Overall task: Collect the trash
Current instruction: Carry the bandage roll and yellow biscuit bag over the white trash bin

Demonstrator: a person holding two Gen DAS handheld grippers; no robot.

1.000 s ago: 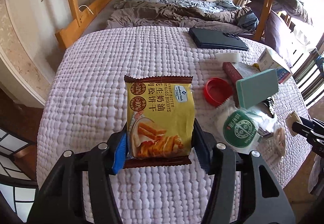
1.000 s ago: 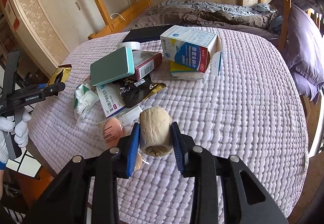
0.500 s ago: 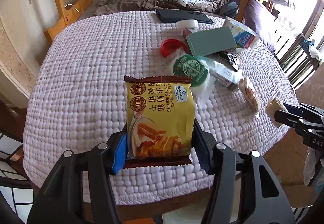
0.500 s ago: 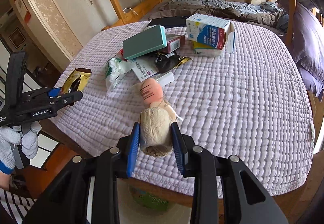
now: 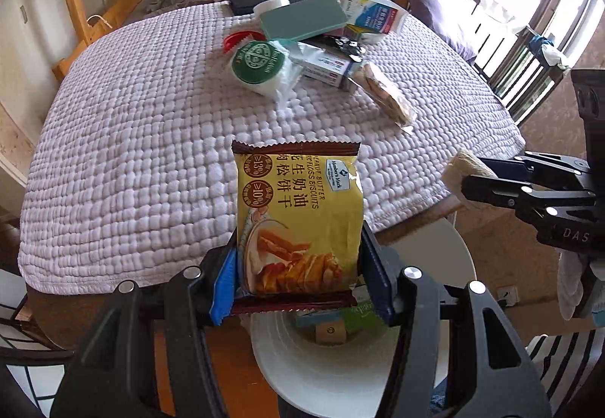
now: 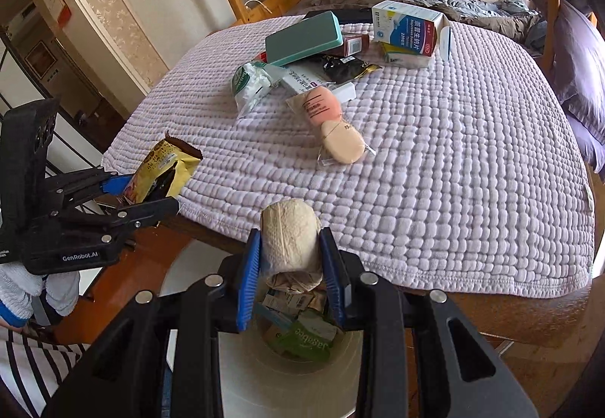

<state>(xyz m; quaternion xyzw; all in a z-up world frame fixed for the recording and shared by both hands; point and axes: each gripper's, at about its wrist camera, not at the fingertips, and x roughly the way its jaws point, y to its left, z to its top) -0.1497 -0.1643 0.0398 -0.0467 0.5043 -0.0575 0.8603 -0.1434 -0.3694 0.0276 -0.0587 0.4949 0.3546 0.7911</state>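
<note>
My left gripper (image 5: 298,282) is shut on a yellow biscuit packet (image 5: 298,214) and holds it upright above a white trash bin (image 5: 321,372). My right gripper (image 6: 291,267) is shut on a crumpled beige paper wad (image 6: 289,236), held over the same bin (image 6: 287,380), which has wrappers inside. The left gripper with the packet (image 6: 162,168) shows at the left of the right wrist view. The right gripper with the wad (image 5: 459,174) shows at the right of the left wrist view.
The table's lilac quilted cover (image 6: 435,153) carries a green case (image 6: 302,38), a blue-white box (image 6: 410,28), a bagged green-label item (image 6: 251,81), a black wrapper (image 6: 344,66) and a packet of pink and beige sponges (image 6: 332,123). A bed stands behind.
Both grippers have pulled back from the table top to beyond its near edge. The white bin now shows under both. Each still holds its item.
</note>
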